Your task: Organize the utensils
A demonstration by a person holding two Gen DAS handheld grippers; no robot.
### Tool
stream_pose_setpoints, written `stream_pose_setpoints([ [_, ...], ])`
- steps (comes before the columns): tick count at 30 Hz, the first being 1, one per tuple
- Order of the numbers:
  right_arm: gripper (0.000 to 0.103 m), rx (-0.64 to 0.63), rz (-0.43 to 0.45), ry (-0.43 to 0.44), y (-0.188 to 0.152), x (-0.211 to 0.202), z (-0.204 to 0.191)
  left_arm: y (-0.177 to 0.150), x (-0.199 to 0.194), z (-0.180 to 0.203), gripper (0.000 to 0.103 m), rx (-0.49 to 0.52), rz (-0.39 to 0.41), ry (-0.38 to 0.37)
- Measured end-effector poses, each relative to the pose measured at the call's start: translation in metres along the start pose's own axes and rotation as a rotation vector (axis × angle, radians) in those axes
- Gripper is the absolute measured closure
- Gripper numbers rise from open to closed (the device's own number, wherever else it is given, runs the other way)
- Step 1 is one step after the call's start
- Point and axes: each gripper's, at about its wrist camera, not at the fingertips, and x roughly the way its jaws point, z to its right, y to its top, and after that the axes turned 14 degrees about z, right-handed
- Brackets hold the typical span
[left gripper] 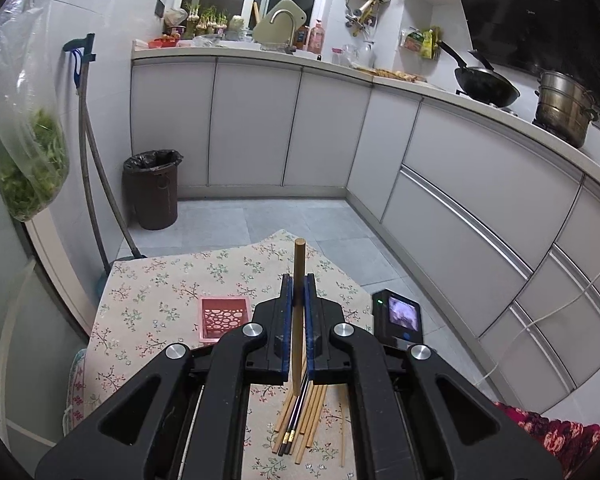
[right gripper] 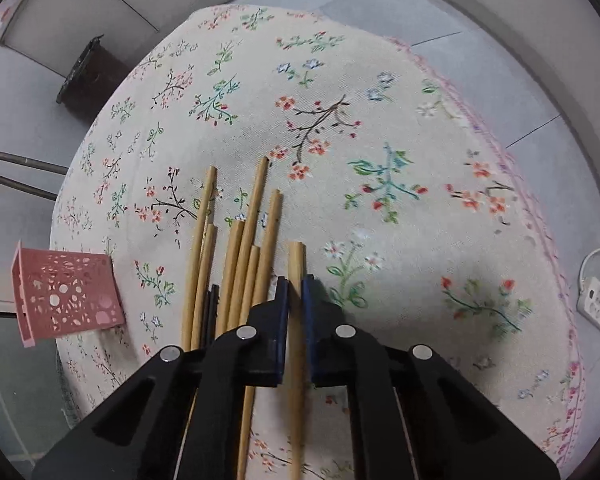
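Left gripper (left gripper: 299, 280) is clamped on one bamboo chopstick (left gripper: 299, 264), lifted off the floral tablecloth (left gripper: 172, 280). Right gripper (right gripper: 296, 284) pinches another chopstick (right gripper: 296, 260) lying at the pile's (right gripper: 240, 248) 3 o'clock side. Pink holder (right gripper: 66, 296) sits at the pile's 9 o'clock.

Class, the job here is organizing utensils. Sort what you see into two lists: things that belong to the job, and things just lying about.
Belongs to the job:
- left gripper, shut on a wooden chopstick
- right gripper, shut on another wooden chopstick
- loose pile of wooden chopsticks
- pink perforated plastic basket

Just lying about:
- small black device with a lit screen
- brown bin
- black wok
- steel pot
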Motion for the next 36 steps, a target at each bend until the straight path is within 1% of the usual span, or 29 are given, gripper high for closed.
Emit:
stream_pose_setpoints([
  [1,0.095,-0.012,0.027,0.006,-0.003,-0.01,-0.002,0.001,-0.002,-0.001,0.098,-0.003,0.004,0.0],
  [4,0.096,-0.067,0.126,0.055,-0.009,-0.06,-0.009,0.005,-0.01,-0.004,0.098,-0.015,0.025,-0.003],
  [6,0.096,-0.1,0.176,0.078,-0.011,-0.091,-0.012,0.008,-0.014,-0.004,0.098,-0.025,0.037,-0.006],
  [7,0.096,-0.125,0.221,0.098,-0.012,-0.117,-0.017,0.011,-0.016,-0.005,0.098,-0.033,0.045,-0.006],
  [9,0.096,-0.154,0.295,0.138,-0.011,-0.155,-0.03,0.016,-0.019,-0.006,0.098,-0.044,0.059,-0.007],
  [12,0.096,-0.177,0.397,0.207,-0.004,-0.213,-0.033,0.026,-0.019,-0.011,0.098,-0.069,0.088,0.008],
  [14,0.096,-0.184,0.487,0.266,0.007,-0.252,-0.04,0.032,-0.015,-0.015,0.098,-0.086,0.105,0.022],
  [15,0.096,-0.182,0.515,0.288,0.011,-0.263,-0.042,0.034,-0.013,-0.017,0.098,-0.091,0.11,0.029],
  [17,0.096,-0.16,0.578,0.358,0.025,-0.283,-0.051,0.038,-0.004,-0.024,0.098,-0.099,0.131,0.073],
  [18,0.096,-0.152,0.604,0.39,0.031,-0.288,-0.056,0.04,0.001,-0.027,0.098,-0.098,0.144,0.097],
  [20,0.095,-0.141,0.642,0.425,0.04,-0.288,-0.064,0.043,0.013,-0.034,0.098,-0.103,0.176,0.144],
  [22,0.095,-0.132,0.645,0.469,0.048,-0.28,-0.072,0.044,0.024,-0.043,0.098,-0.117,0.197,0.175],
  [25,0.095,-0.137,0.651,0.496,0.054,-0.268,-0.083,0.044,0.044,-0.056,0.098,-0.133,0.207,0.209],
  [27,0.095,-0.162,0.638,0.505,0.057,-0.253,-0.096,0.04,0.06,-0.063,0.098,-0.134,0.193,0.228],
  [29,0.095,-0.181,0.633,0.513,0.052,-0.251,-0.106,0.033,0.074,-0.069,0.098,-0.123,0.166,0.247],
  [30,0.095,-0.198,0.632,0.51,0.053,-0.246,-0.112,0.026,0.083,-0.071,0.097,-0.108,0.134,0.255],
  [31,0.095,-0.209,0.633,0.506,0.048,-0.246,-0.115,0.018,0.097,-0.075,0.097,-0.109,0.078,0.246],
  [33,0.095,-0.236,0.628,0.502,0.048,-0.24,-0.125,0.008,0.106,-0.08,0.095,-0.131,0.034,0.249],
  [35,0.095,-0.253,0.624,0.498,0.042,-0.236,-0.131,0.009,0.099,-0.087,0.093,-0.149,0.046,0.258],
  [36,0.095,-0.261,0.625,0.497,0.042,-0.234,-0.134,0.013,0.089,-0.09,0.089,-0.17,0.075,0.259],
])
